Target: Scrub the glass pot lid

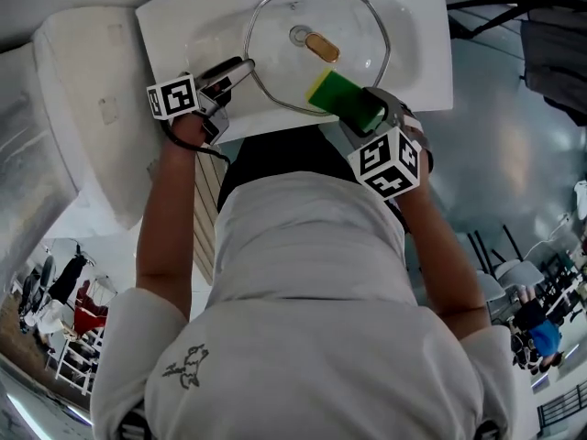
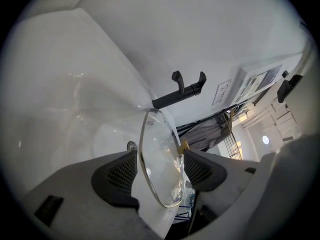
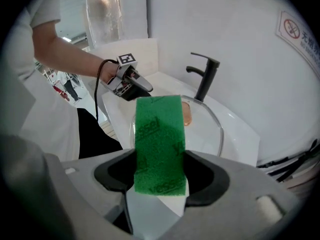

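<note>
Sink (image 1: pixel 422 53) is spanned by the glass lid (image 1: pixel 275 35), whose rim is flanked by the wide-spread jaws of the left gripper (image 2: pixel 160 171), pads not pressed on it. Green sponge (image 1: pixel 341 94) is clamped in the right gripper (image 3: pixel 160 171), at the lid's near rim.

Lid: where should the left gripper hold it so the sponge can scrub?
The near-left rim, approached from the left, edge-on. The lid has a thin rim that fits between the left gripper's open jaws, which straddle it, leaving the knob and glass free for the sponge.
</note>
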`<state>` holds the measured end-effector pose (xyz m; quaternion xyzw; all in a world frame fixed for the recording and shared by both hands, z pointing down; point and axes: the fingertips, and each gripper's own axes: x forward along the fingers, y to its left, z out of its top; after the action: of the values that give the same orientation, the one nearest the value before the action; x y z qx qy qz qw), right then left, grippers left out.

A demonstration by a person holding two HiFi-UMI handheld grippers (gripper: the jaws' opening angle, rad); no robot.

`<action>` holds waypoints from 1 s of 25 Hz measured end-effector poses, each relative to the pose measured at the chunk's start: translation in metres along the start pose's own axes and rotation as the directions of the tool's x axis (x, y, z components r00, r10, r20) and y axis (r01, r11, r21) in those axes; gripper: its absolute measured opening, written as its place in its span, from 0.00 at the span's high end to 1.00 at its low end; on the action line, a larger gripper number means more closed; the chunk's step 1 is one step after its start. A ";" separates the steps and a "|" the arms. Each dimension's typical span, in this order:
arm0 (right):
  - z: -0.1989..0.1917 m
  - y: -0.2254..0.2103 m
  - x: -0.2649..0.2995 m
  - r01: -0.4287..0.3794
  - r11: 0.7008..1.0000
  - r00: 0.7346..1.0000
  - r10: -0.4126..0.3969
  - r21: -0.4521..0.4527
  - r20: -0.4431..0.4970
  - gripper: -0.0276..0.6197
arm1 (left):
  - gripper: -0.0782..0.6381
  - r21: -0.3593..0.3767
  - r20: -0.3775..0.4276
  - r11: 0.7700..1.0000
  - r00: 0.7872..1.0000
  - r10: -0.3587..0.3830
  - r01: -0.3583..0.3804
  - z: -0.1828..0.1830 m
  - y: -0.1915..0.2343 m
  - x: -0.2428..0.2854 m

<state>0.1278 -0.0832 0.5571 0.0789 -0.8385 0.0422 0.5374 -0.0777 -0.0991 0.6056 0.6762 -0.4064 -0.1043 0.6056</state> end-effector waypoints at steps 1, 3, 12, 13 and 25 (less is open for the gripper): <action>0.004 -0.004 -0.003 0.006 1.000 1.000 -0.006 0.003 0.016 0.50 | 0.49 0.011 0.014 1.000 1.000 -0.004 0.004 0.004 -0.007 -0.001; 0.013 -0.014 -0.012 0.014 1.000 0.998 -0.015 0.016 0.055 0.50 | 0.49 0.035 0.049 0.999 0.999 -0.018 0.017 0.011 -0.023 -0.005; 0.061 -0.051 -0.071 0.037 0.995 0.950 -0.065 0.097 0.306 0.50 | 0.49 0.234 0.110 0.968 0.987 -0.119 0.091 0.023 -0.121 -0.023; 0.066 -0.054 -0.079 0.037 0.994 0.940 -0.070 0.103 0.333 0.50 | 0.49 0.253 0.115 0.962 0.984 -0.137 0.105 0.024 -0.134 -0.026; 0.113 -0.072 -0.187 0.066 0.986 0.779 -0.148 0.155 0.609 0.50 | 0.74 0.587 0.203 0.806 0.948 -0.244 0.081 0.051 -0.287 -0.066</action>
<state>0.1160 -0.1554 0.3394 0.1696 -0.9580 0.0357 0.2285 -0.0315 -0.1106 0.3110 0.8384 -0.4370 -0.1203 0.3029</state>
